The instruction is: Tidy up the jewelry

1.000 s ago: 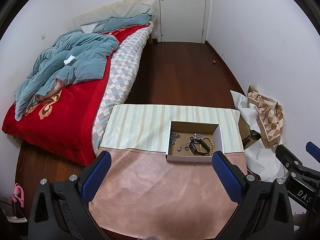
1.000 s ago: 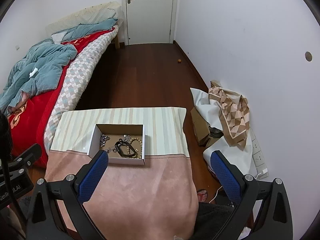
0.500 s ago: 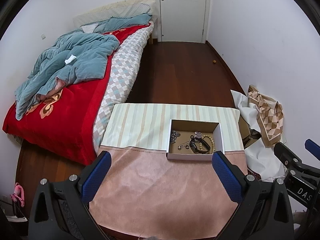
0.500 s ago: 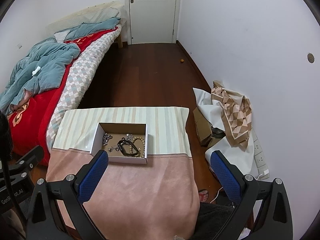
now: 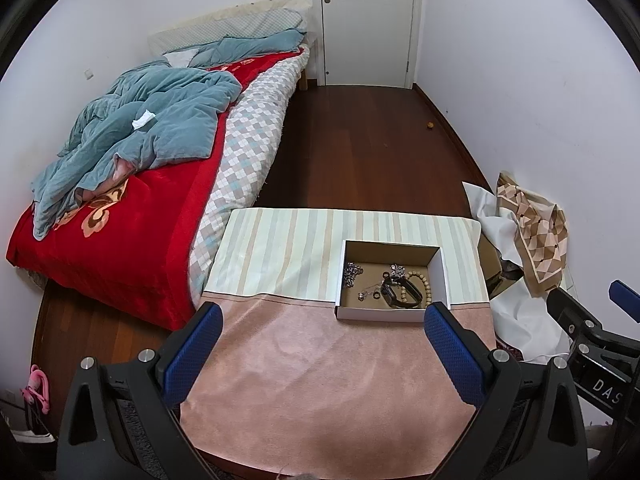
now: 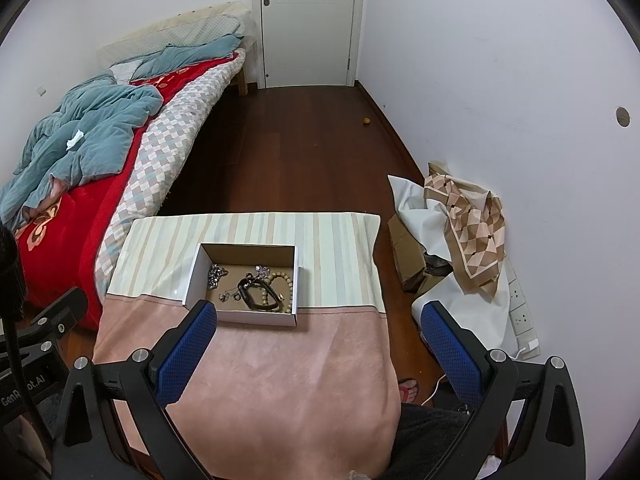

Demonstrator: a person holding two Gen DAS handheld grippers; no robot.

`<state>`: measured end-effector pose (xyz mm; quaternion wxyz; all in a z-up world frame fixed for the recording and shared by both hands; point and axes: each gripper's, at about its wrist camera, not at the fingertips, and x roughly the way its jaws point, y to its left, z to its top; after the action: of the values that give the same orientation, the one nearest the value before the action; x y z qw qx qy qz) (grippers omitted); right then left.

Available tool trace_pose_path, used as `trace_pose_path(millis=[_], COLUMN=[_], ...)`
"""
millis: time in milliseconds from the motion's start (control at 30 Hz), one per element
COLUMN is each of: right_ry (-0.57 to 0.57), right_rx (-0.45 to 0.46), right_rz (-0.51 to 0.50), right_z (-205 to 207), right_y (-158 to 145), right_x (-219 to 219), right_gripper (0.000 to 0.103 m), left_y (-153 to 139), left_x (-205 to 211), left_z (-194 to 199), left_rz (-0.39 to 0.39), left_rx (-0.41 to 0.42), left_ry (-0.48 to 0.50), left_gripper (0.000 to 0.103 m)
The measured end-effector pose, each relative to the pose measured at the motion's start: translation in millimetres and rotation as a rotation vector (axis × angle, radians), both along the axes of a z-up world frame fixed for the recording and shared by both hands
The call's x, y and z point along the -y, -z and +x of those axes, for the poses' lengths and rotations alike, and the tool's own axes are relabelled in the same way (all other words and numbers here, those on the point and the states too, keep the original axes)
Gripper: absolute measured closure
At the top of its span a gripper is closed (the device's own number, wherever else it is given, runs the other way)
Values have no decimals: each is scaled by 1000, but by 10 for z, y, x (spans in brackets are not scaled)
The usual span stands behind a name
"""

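Note:
A white cardboard box (image 5: 446, 276) (image 6: 192, 276) with a brown floor sits on a table covered by striped and pink cloth (image 5: 320, 380) (image 6: 280, 380). Inside lie a black band (image 5: 400, 294) (image 6: 256, 294), a wooden bead bracelet (image 5: 422, 282) (image 6: 286, 286), a silver chain (image 5: 351, 272) (image 6: 216, 271) and small rings. My left gripper (image 5: 324, 344) is open and empty, held above the pink cloth before the box. My right gripper (image 6: 316, 340) is open and empty, to the right of the box; it also shows in the left wrist view (image 5: 592, 328).
A bed (image 5: 132, 216) with a red cover and blue quilt stands left of the table. Cloths and a cardboard box (image 6: 448, 232) are piled against the right wall. Dark wood floor (image 6: 288, 148) leads to a closed white door (image 6: 308, 20).
Both grippers have drifted slightly back and up, so the box sits a little lower in the views. Both stay open and empty.

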<state>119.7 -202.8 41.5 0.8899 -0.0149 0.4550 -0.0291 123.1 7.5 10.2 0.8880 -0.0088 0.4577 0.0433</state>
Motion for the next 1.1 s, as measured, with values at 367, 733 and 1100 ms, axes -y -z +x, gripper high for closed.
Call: trace_pose_path(millis=[367, 733, 1100], right_ry=[-4, -8, -11], right_rx=[0, 0, -1], right_rz=[2, -1, -3], right_z=[-16, -19, -42], right_y=[-5, 0, 5], right_x=[19, 25, -1], right_gripper=[0, 0, 0], left_y=[-6, -16, -10], left_x=[-9, -28, -22], left_z=[-5, -12, -9], left_rz=[0, 1, -5], left_rx=[0, 7, 4], left_ry=[2, -4, -2], left_gripper=[0, 0, 0])
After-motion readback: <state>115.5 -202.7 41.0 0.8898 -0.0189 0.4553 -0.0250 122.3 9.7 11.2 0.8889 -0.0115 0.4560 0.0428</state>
